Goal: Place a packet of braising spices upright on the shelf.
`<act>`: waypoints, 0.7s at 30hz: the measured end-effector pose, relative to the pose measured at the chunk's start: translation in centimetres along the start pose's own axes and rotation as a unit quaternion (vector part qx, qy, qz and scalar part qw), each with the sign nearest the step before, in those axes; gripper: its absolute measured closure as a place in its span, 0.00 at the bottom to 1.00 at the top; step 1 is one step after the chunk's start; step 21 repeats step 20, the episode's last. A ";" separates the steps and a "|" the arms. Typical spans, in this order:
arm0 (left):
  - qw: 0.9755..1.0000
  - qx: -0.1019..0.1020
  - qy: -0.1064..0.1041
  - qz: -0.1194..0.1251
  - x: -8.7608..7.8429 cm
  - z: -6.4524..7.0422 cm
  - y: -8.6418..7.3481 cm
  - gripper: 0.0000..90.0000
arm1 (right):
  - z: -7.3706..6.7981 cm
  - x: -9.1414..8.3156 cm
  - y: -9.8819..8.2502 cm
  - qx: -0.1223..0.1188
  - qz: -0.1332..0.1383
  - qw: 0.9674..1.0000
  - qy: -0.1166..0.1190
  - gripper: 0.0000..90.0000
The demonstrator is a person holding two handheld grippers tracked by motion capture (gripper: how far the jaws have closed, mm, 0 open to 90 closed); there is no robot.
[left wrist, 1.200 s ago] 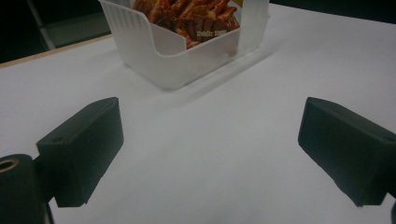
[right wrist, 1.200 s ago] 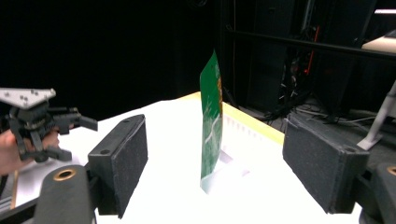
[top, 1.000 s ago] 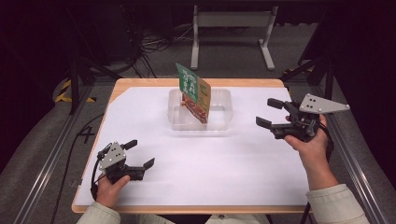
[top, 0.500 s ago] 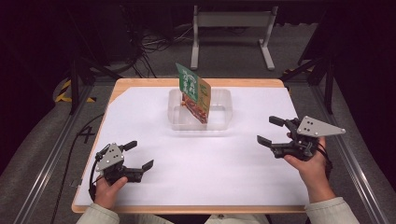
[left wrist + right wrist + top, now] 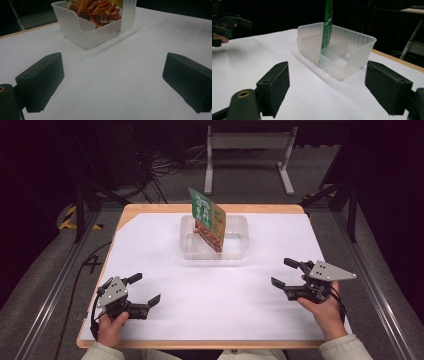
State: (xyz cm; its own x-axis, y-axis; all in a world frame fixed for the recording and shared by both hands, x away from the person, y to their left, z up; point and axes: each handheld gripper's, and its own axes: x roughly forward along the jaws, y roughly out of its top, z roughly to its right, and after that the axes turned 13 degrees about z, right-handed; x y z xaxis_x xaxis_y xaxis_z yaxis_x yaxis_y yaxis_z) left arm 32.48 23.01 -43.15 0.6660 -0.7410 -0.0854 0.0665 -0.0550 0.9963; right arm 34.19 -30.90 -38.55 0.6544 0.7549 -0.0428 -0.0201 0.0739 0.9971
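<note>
Snack packet (image 5: 207, 218) standing in clear plastic tray (image 5: 235, 251): white print on green face, too small and blurred to read. Small white line under food photo on packet in left gripper view, illegible. No other lettering legible

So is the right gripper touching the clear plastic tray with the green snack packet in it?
Apart. The high view shows the right gripper open, with bare white table between it and the clear plastic tray holding the green snack packet.

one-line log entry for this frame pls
left gripper: open, empty | right gripper: open, empty | food packet: upright, tilted, in clear bin | both grippers apart from bin
</note>
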 end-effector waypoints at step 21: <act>1.000 -0.002 0.019 -0.023 1.0 -0.6 -0.3 0.04 | 1.0 0.1 -4.6 0.046 -0.063 0.996 -0.033 0.22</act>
